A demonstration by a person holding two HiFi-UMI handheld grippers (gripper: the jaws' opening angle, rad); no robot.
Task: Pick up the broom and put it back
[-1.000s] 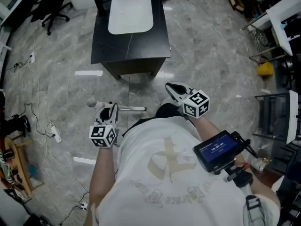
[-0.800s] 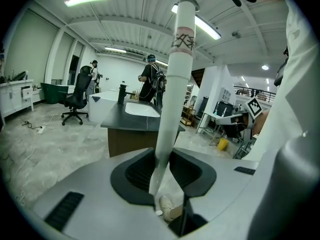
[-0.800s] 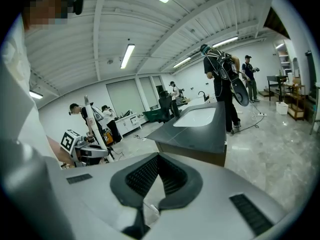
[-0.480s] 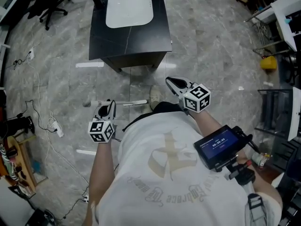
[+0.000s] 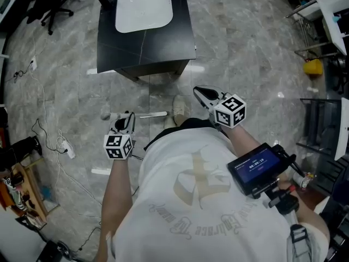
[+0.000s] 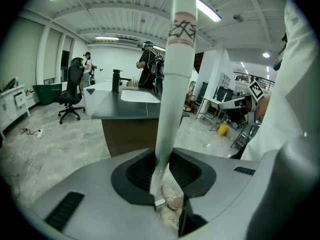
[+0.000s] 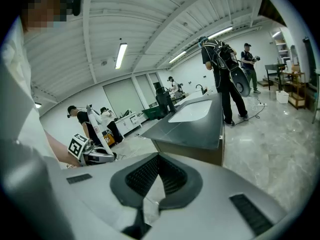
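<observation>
The broom shows as a long white handle [image 5: 146, 114] lying level above the floor in front of me in the head view. My left gripper [image 5: 126, 120] is shut on the handle near its left part. In the left gripper view the handle [image 6: 172, 84] runs up between the pads of the left gripper [image 6: 161, 184] and out of the top of the picture. The broom's head is not in view. My right gripper [image 5: 200, 94] hangs to the right, apart from the handle, shut and empty. In the right gripper view the jaws of the right gripper [image 7: 145, 199] meet, and the handle [image 7: 96, 126] shows at left.
A black counter [image 5: 163, 42] with a white sink [image 5: 143, 4] stands just ahead. My shoe [image 5: 178, 109] is under the handle's right end. Cables [image 5: 52, 141] trail over the floor at left, and racks and a yellow object [image 5: 312, 66] stand at right. Several people stand farther off [image 7: 222, 79].
My left gripper has sunk a little with the broom handle still in it. The right gripper has hardly moved. The counter has slid up in the head view.
</observation>
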